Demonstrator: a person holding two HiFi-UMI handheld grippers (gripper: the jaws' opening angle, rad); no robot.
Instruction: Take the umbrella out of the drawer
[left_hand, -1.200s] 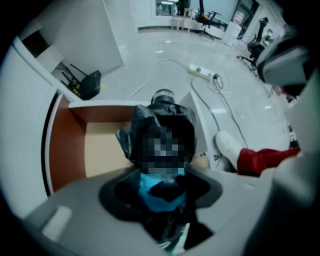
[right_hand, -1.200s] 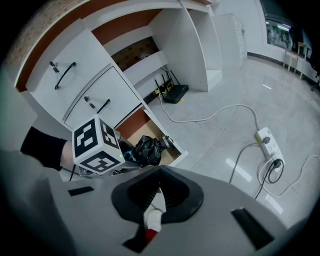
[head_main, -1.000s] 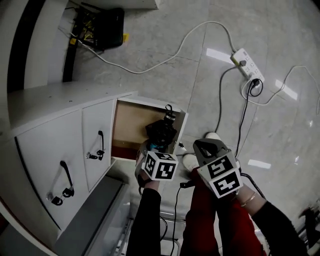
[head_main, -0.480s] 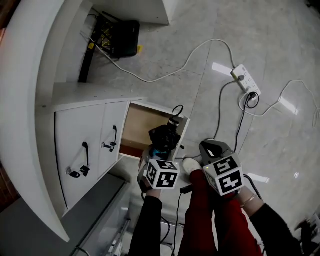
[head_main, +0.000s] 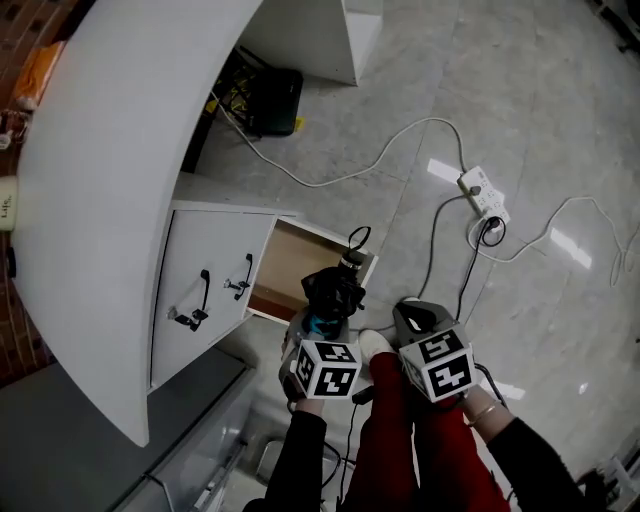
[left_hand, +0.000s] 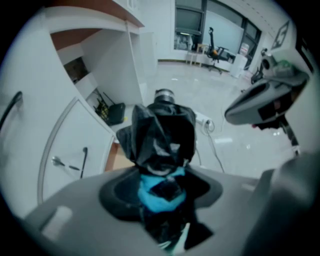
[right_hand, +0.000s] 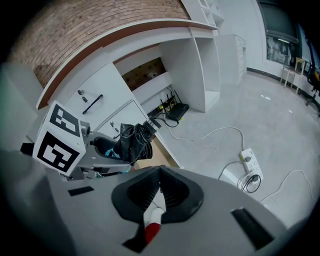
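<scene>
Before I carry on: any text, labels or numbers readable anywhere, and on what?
No text is readable.
Marker cubes: black-and-white square patterns only, no letters.
White object at the head view's left edge: dark print, too small to read.
Umbrella, power strip: no print shows.

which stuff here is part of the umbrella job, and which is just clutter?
Job: umbrella, gripped in left claw; open drawer; right claw, shut, empty.
Clutter: power strip, white cable, black box on floor, cabinet handles.

Black umbrella (head_main: 333, 292), white cabinet (head_main: 215, 255) (black handles (head_main: 204, 290)), tan-lined drawer (head_main: 298, 262), pale grey floor (head_main: 520, 120).
</scene>
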